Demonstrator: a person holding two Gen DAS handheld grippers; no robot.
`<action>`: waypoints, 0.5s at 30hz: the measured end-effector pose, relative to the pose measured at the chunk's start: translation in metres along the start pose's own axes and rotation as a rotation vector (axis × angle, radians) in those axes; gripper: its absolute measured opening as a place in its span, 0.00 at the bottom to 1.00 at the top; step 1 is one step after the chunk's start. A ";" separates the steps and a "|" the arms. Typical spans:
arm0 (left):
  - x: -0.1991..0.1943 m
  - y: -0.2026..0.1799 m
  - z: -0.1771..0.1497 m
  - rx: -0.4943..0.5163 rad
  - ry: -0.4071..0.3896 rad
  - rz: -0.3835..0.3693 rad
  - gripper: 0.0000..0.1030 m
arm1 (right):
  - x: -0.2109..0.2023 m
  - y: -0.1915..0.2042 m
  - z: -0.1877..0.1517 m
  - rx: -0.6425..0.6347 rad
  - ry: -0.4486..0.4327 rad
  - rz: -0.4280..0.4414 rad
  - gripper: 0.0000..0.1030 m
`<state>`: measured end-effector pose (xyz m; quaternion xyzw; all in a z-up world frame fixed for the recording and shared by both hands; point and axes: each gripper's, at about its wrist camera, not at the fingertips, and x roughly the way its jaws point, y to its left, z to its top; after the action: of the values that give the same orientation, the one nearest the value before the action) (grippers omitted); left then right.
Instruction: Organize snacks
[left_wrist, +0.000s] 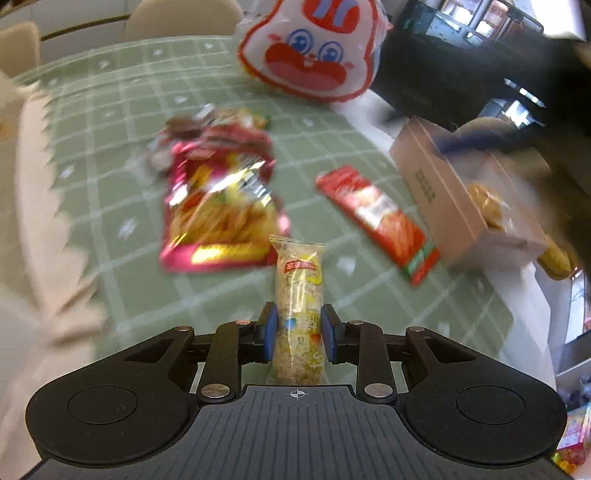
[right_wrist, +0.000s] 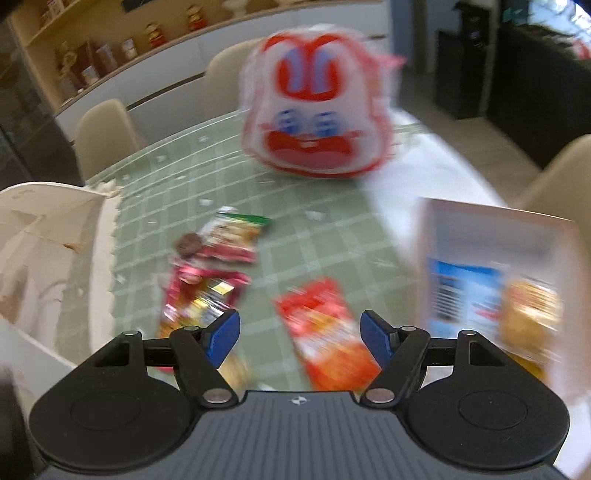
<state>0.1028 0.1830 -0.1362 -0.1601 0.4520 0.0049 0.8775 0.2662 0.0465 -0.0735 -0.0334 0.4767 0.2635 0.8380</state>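
Note:
My left gripper (left_wrist: 298, 332) is shut on a clear-wrapped rice snack bar (left_wrist: 300, 295), held above the green checked tablecloth (left_wrist: 110, 110). Ahead of it lie a pink and yellow chip bag (left_wrist: 221, 218) and a long red snack pack (left_wrist: 376, 218). A cardboard box (left_wrist: 461, 195) holding yellow snacks stands at the right. My right gripper (right_wrist: 300, 341) is open and empty above the red snack pack (right_wrist: 328, 336). The pink chip bag (right_wrist: 199, 299) lies to its left and the box (right_wrist: 495, 280) to its right. Both views are blurred.
A big white and red rabbit-face bag (left_wrist: 314, 51) (right_wrist: 317, 122) stands at the far side of the table. More small packets (right_wrist: 232, 240) lie beyond the chip bag. A cream container (right_wrist: 44, 251) is at the left. Beige chairs (right_wrist: 107, 136) ring the table.

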 end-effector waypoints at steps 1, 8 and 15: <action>-0.007 0.005 -0.007 -0.008 -0.002 0.008 0.29 | 0.017 0.010 0.011 0.009 0.018 0.022 0.71; -0.047 0.043 -0.038 -0.126 0.001 0.014 0.29 | 0.128 0.090 0.069 -0.034 0.048 0.000 0.70; -0.059 0.062 -0.051 -0.194 -0.010 0.007 0.29 | 0.168 0.126 0.077 -0.139 0.034 -0.088 0.56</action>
<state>0.0180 0.2352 -0.1342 -0.2426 0.4454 0.0527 0.8602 0.3350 0.2476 -0.1437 -0.1171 0.4693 0.2583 0.8363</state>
